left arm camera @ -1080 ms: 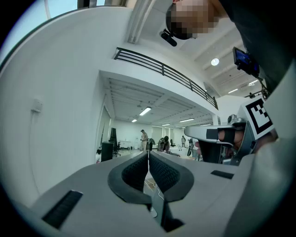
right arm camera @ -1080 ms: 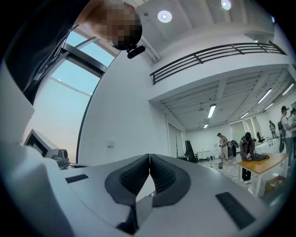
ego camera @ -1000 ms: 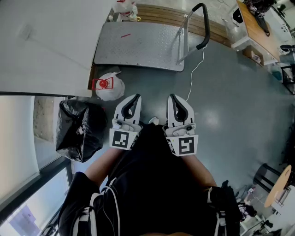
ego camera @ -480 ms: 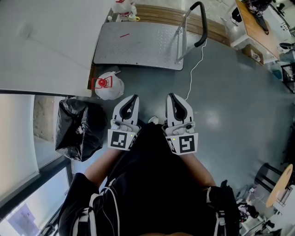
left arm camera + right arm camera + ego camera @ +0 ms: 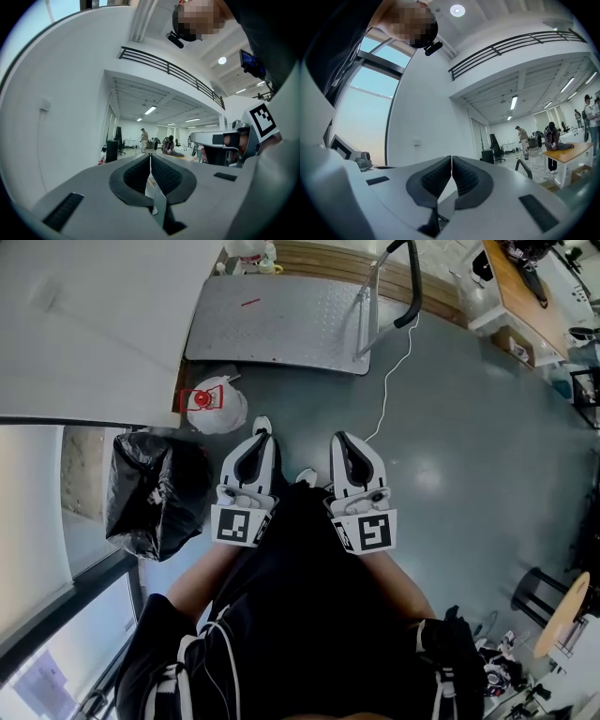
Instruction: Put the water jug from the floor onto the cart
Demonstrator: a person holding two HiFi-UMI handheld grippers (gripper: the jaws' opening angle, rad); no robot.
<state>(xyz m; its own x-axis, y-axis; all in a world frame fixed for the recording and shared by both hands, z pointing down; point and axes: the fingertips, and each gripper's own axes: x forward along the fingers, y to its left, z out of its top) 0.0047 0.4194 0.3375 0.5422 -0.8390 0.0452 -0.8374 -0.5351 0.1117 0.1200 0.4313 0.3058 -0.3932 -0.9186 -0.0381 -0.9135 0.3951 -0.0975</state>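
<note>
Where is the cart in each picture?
Head view: the cart lies at the top, its black handle at upper right.
Left gripper view: I cannot make it out.
Right gripper view: only its black handle shows, right of the jaws.
Shared landmark: the white wall, on the left in all three.

The water jug (image 5: pixel 215 410) was set on the floor (image 5: pixel 469 456) just before the cart (image 5: pixel 281 329), with a bin bag (image 5: pixel 155 491) placed beside it at the left
</note>
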